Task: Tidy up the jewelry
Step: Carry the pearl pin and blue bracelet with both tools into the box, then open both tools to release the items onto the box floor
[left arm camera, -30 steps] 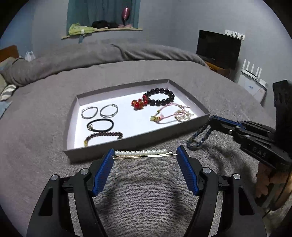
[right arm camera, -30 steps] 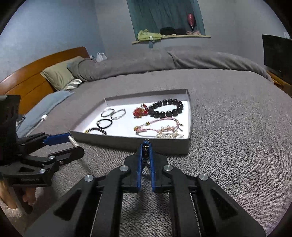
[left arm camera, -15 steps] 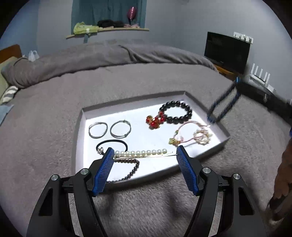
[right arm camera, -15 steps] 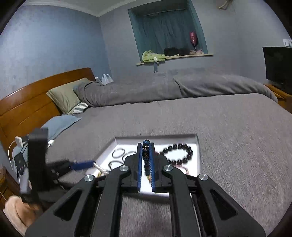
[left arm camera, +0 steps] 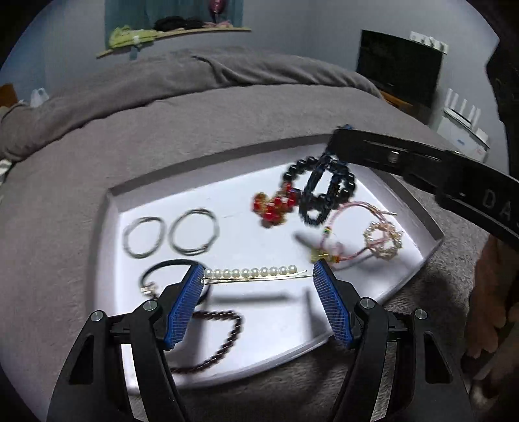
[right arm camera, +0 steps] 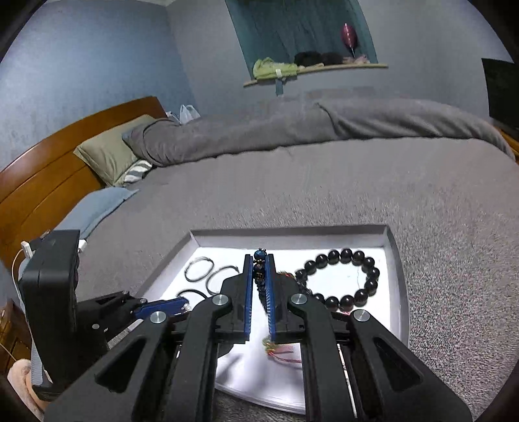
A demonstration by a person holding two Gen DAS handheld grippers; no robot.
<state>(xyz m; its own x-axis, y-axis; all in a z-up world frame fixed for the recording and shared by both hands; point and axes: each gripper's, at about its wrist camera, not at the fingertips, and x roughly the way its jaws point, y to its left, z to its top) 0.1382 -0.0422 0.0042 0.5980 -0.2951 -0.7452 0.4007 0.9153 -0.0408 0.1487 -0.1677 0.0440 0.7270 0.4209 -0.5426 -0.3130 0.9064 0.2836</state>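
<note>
A shallow white tray lies on the grey bedcover and holds several pieces of jewelry. My left gripper is shut on a pearl hairpin, held lengthwise between its blue pads above the tray's near part. My right gripper is shut on a dark blue bead bracelet, which dangles over the tray's right half above the black bead bracelet. Two silver hoops, a red bead charm, a pink cord bracelet, a black hair tie and a dark twisted bracelet lie in the tray.
The tray sits near the foot of a bed with a grey duvet, pillows and a wooden headboard. A black TV and white router stand at the right. A shelf runs along the back wall.
Both grippers rose from the bedcover and moved over the tray. The left carried the pearl hairpin over the near part; the right carried the blue bracelet over the black beads.
</note>
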